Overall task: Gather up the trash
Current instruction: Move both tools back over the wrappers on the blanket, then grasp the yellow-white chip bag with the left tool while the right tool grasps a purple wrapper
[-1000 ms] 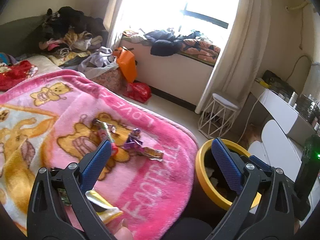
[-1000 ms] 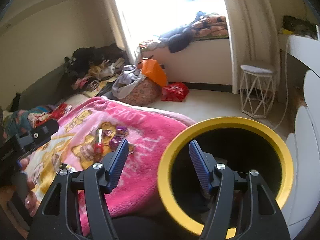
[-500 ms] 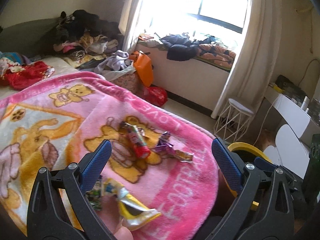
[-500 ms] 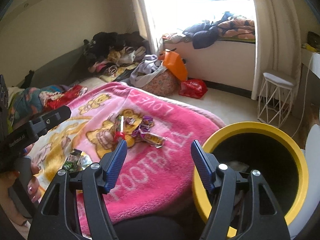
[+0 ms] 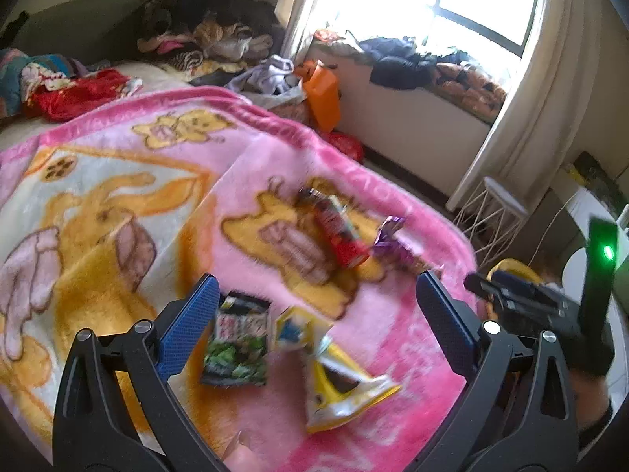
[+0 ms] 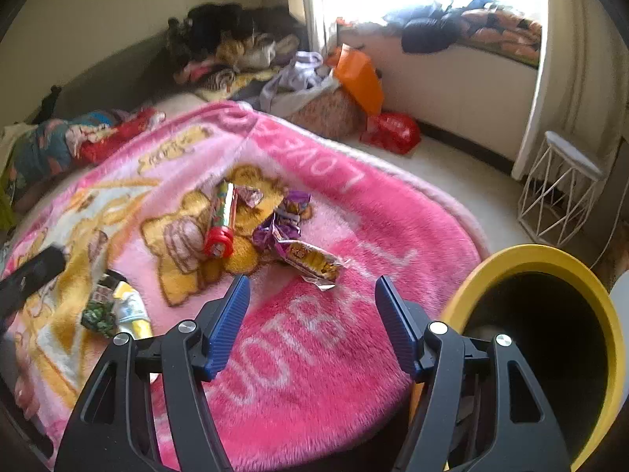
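Trash lies on a pink blanket (image 6: 354,216). A green snack packet (image 5: 238,344) and a yellow-white wrapper (image 5: 334,377) lie between the fingers of my open, empty left gripper (image 5: 314,322). A red tube wrapper (image 5: 340,234) and a purple wrapper (image 5: 389,242) lie farther off. In the right wrist view my open, empty right gripper (image 6: 312,322) hovers over the blanket just short of the purple wrappers (image 6: 291,232) and red tube (image 6: 222,222). A yellow-rimmed black bin (image 6: 550,334) stands at the right, beside the bed.
Piled clothes (image 6: 236,47) sit at the bed's far end. An orange bag (image 6: 359,78) and a red bag (image 6: 393,131) lie on the floor by the window wall. A white wire stool (image 6: 558,192) stands near the curtain.
Both grippers have swung left, away from the bin and over the blanket. The green packet and yellow wrapper now lie between the left fingers. Both stay open.
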Demonstrator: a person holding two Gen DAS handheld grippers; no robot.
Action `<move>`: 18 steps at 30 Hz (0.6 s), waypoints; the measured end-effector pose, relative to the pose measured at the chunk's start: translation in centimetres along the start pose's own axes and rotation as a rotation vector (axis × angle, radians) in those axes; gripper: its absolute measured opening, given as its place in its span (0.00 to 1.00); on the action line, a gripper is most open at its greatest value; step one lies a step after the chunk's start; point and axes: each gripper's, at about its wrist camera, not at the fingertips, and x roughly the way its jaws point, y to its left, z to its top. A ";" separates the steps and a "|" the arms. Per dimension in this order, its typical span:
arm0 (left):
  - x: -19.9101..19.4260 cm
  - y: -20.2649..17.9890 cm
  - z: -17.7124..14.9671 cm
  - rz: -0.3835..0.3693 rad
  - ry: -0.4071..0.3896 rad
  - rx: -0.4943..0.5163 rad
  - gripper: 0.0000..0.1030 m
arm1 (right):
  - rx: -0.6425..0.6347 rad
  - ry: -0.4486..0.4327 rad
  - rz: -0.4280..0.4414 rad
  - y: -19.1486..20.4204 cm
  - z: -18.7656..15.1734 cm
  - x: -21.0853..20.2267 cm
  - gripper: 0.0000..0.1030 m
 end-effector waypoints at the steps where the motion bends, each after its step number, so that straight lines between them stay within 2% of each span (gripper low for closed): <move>1: 0.1 0.2 -0.3 -0.002 0.010 -0.003 0.89 | -0.005 0.018 -0.003 0.1 0.2 0.8 0.62; 11: 1.8 0.0 -3.4 -0.077 0.119 0.004 0.89 | -0.047 0.182 -0.052 -0.3 1.3 7.8 0.62; 16: 2.8 -1.0 -5.0 -0.079 0.178 0.022 0.89 | -0.097 0.218 -0.090 0.0 1.7 9.8 0.61; 17: 2.9 -1.2 -5.2 -0.078 0.186 0.024 0.88 | -0.104 0.220 -0.089 0.0 1.7 10.1 0.56; 18: 3.0 -1.3 -5.4 -0.078 0.195 0.028 0.86 | -0.111 0.226 -0.087 0.1 1.7 10.3 0.46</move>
